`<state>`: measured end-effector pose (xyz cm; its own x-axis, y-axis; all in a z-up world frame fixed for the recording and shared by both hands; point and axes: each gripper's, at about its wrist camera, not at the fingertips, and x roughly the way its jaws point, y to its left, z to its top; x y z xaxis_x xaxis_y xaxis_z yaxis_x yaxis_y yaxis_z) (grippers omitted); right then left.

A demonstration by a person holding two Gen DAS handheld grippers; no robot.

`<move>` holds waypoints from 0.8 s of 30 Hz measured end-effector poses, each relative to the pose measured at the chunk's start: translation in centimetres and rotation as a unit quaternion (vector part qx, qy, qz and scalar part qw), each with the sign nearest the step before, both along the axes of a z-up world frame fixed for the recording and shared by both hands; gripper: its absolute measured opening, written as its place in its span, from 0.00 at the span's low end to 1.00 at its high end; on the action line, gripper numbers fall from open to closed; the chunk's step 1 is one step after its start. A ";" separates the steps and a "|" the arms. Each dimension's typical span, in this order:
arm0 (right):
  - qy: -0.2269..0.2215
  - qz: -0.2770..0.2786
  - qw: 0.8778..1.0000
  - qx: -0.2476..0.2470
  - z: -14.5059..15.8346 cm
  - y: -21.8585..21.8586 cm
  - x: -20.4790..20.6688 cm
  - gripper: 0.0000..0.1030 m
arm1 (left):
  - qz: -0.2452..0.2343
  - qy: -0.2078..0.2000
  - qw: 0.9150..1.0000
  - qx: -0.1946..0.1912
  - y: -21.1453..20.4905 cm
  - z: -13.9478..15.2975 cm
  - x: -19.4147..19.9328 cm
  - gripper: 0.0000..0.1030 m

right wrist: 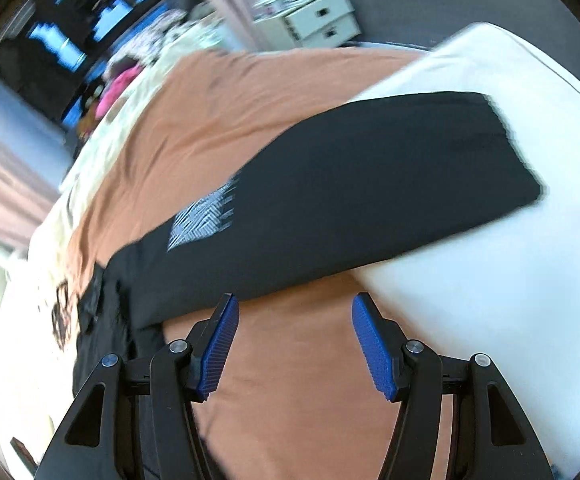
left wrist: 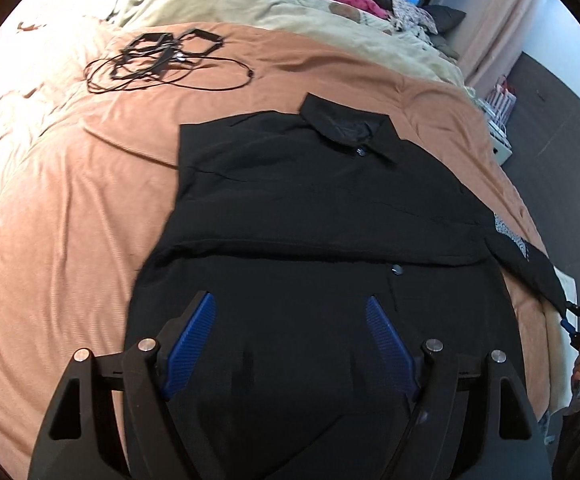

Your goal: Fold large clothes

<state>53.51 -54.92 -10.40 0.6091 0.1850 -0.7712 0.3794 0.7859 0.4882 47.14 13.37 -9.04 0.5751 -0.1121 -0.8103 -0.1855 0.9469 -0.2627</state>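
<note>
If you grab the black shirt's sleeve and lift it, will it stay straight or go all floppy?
Probably floppy: the black shirt lies flat and creased on the orange bedcover, and its sleeve drapes over the white pillow. It looks thin, so likely light. It may slide rather than roll.
</note>
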 end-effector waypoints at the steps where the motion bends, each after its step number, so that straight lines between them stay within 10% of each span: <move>1: -0.001 -0.012 1.000 0.007 -0.2 -1.2 -0.4 0.59 | -0.002 0.003 1.000 0.003 -0.6 -0.1 0.3 0.77; 11: -0.029 -0.073 0.993 0.092 -3.3 -7.7 -1.5 0.43 | -0.026 0.010 0.999 0.016 -5.4 -0.8 1.9 0.77; 16: -0.030 -0.088 0.989 0.115 -4.3 -8.9 0.1 0.11 | -0.040 0.005 0.999 0.034 -6.5 0.1 1.6 0.77; 24: -0.088 -0.050 0.992 0.074 1.4 -6.5 1.1 0.04 | -0.028 0.001 0.999 0.034 -5.0 0.7 0.8 0.77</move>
<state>54.63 -61.44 -9.00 0.7533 0.2207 -0.6195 0.3498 0.6633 0.6616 47.94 8.38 -8.37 0.5681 -0.0885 -0.8182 -0.1313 0.9717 -0.1963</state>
